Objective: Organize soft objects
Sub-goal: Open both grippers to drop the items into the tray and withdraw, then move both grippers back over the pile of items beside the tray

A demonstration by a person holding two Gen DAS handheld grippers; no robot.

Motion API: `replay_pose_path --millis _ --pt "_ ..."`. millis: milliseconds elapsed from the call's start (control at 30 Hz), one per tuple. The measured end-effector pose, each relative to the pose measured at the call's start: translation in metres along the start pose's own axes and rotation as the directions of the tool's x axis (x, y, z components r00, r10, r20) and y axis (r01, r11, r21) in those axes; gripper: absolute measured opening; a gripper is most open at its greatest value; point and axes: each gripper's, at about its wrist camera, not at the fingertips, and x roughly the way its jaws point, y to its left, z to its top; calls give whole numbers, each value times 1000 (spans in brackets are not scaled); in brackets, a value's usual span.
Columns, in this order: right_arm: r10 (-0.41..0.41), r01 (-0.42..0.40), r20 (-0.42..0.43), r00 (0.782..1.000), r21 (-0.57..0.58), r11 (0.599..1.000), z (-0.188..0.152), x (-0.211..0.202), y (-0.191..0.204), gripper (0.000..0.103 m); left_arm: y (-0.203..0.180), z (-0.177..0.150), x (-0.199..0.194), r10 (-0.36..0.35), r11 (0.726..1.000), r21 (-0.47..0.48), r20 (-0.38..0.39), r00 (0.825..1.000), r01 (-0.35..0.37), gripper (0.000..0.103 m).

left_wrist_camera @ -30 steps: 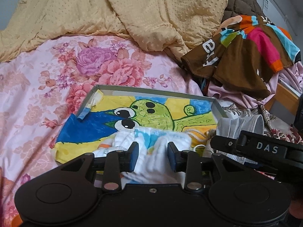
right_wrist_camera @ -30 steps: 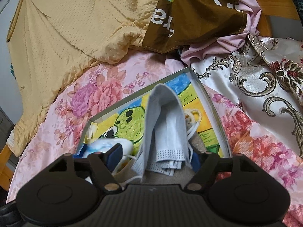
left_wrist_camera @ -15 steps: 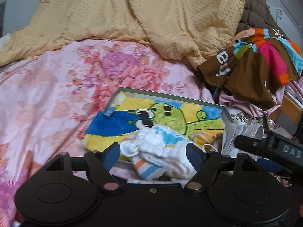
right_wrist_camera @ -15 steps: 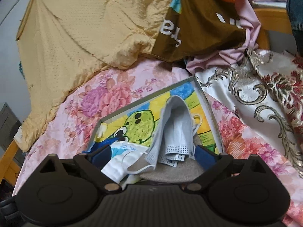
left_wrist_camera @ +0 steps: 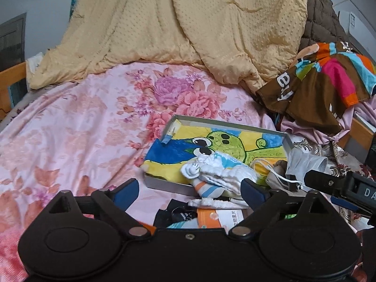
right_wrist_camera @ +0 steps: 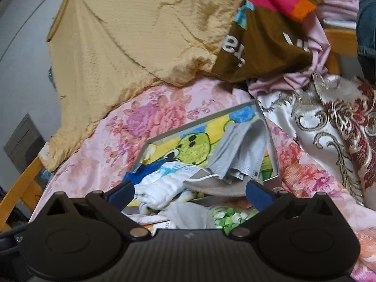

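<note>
Left wrist view: your white bundled sock with blue and orange stripes lies just ahead of your released left claw, inside the shallow grey cartoon-printed tray; your right claw is also released, the grey face mask draped in that tray.

Both tools are matte black plastic. The left gripper has blue-padded jaws, round embossed discs, silver pivot pins and a centre screw. The right gripper matches, its body finely ribbed.
</note>
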Motion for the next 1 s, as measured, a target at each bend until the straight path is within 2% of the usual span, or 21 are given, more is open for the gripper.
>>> replay_pose_path --millis 267,567,1000 --pt "25 -20 55 998 -90 996 -24 -38 26 103 16 -17 -37 21 1000 19 7 1000 -21 100" --pt "24 -14 67 997 -147 989 -56 -73 46 103 39 -37 -75 22 999 39 8 1000 -23 102" --pt "22 -15 27 999 -243 970 -96 -108 77 103 68 -66 -104 0 991 135 -30 1000 4 102"
